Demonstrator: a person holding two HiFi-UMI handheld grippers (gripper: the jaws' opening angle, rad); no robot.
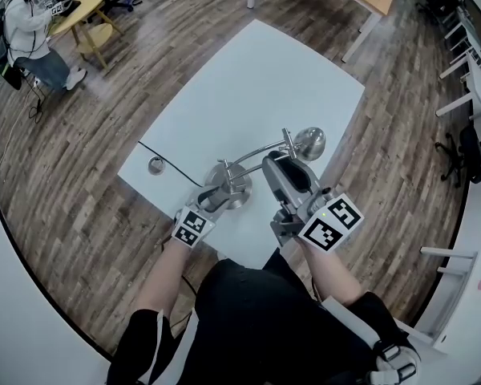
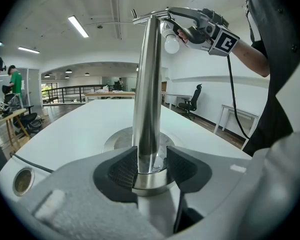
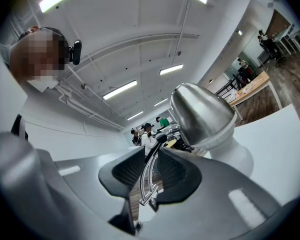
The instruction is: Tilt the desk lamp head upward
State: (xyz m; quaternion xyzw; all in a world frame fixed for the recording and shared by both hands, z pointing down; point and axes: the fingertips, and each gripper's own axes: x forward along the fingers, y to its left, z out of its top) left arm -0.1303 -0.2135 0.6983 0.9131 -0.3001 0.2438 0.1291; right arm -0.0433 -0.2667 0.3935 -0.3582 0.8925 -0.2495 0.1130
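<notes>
The left gripper [image 2: 151, 149] squeezes the lamp's shiny pole [image 2: 147, 74] low down, just above the round base [image 2: 116, 137]. The right gripper [image 3: 151, 151] pinches the thin bent arm [image 3: 145, 181] up high, out from the pole's top. The lamp head [image 3: 202, 116] sits just past those jaws, so the right hand is nearer to tip it up.

desk lamp [image 1: 310, 143] 1 | left gripper [image 2: 150, 168] + right gripper [image 3: 149, 170] 2 | table [image 1: 248, 79] 1
</notes>
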